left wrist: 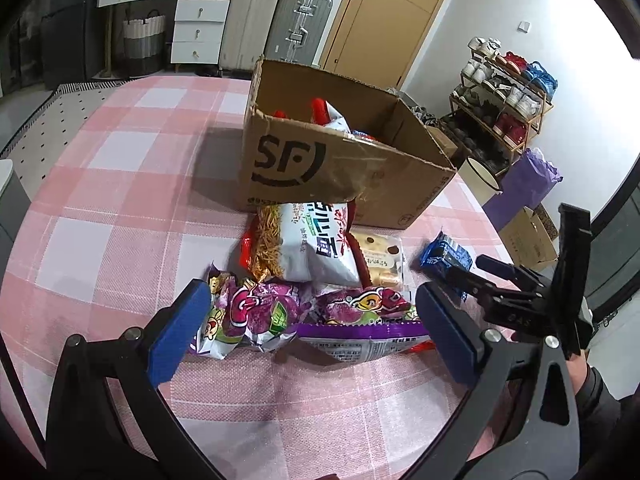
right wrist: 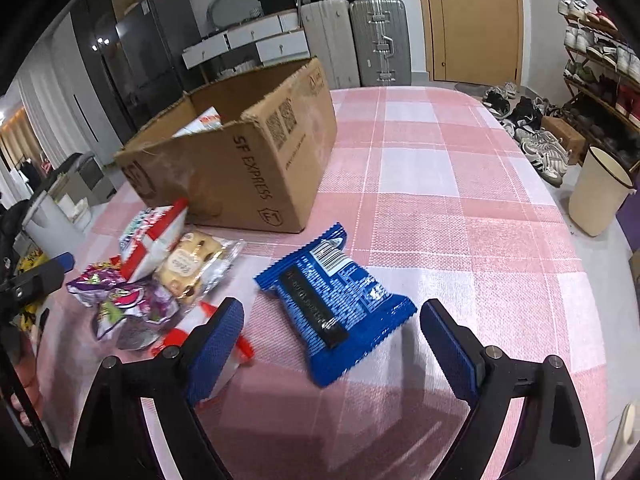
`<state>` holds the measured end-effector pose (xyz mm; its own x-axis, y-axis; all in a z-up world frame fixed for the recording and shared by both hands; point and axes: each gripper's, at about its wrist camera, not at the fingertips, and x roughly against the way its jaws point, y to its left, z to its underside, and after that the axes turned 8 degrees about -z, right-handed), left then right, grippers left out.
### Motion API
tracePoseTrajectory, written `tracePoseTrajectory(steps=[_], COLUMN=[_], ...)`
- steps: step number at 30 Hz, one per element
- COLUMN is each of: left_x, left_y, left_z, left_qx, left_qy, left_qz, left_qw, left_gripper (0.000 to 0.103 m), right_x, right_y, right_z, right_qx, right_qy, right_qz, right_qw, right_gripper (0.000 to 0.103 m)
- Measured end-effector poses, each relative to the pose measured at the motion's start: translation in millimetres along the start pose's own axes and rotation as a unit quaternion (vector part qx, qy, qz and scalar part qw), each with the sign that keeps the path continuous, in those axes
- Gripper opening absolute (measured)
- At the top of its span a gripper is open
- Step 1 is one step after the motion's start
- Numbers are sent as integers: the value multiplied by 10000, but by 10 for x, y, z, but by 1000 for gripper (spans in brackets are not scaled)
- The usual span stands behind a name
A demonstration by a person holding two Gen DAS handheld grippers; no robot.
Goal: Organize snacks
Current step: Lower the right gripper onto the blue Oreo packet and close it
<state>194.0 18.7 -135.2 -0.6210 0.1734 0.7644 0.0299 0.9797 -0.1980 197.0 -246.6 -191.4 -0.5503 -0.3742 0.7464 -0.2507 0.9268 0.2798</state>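
An open cardboard box [left wrist: 320,168] marked SF stands on the pink checked table and holds some snack bags; it also shows in the right wrist view [right wrist: 240,168]. In front of it lie a white noodle snack bag [left wrist: 308,244], a cake pack [left wrist: 380,260], purple snack bags [left wrist: 280,316] and a blue cookie pack [left wrist: 444,258]. My left gripper [left wrist: 308,328] is open, its fingers on either side of the purple bags. My right gripper [right wrist: 332,332] is open just in front of the blue cookie pack [right wrist: 336,308], which lies flat between its fingertips.
The pink checked tablecloth [right wrist: 440,200] stretches right of the box. A cream bin [right wrist: 600,196] and a shoe rack [right wrist: 600,80] stand past the table's right edge. Suitcases [right wrist: 360,44], drawers and a door are at the back. The right gripper shows in the left wrist view [left wrist: 464,280].
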Motion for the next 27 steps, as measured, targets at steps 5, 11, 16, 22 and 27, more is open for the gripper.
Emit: tracePoseTrajectory(steps=[5,11,16,22,27], left_x=[-53,-97,-92,-86,-88], left_y=[36,72,73,62,62], left_z=[20,55,89,107,119], left_qx=[37,84,65,61,69], left_qy=[50,117,131,154,171], left_qz=[5,8,25,51,48], left_qw=[10000,9999,9999,9999,9998], left_gripper=[102,102,102,102,102], right_x=[-174,-243,-230,-217,-190], right_y=[-2,6,-20,-22,-43], right_z=[-48,-60,-43,-37,-21], right_qx=[146,222,134,96,-30], right_qy=[202,215,138,90,23], right_qz=[120,48,-64,-189,-362], right_qw=[9996,9995,9998,9997,9993], right_gripper=[78,68,57,50,47])
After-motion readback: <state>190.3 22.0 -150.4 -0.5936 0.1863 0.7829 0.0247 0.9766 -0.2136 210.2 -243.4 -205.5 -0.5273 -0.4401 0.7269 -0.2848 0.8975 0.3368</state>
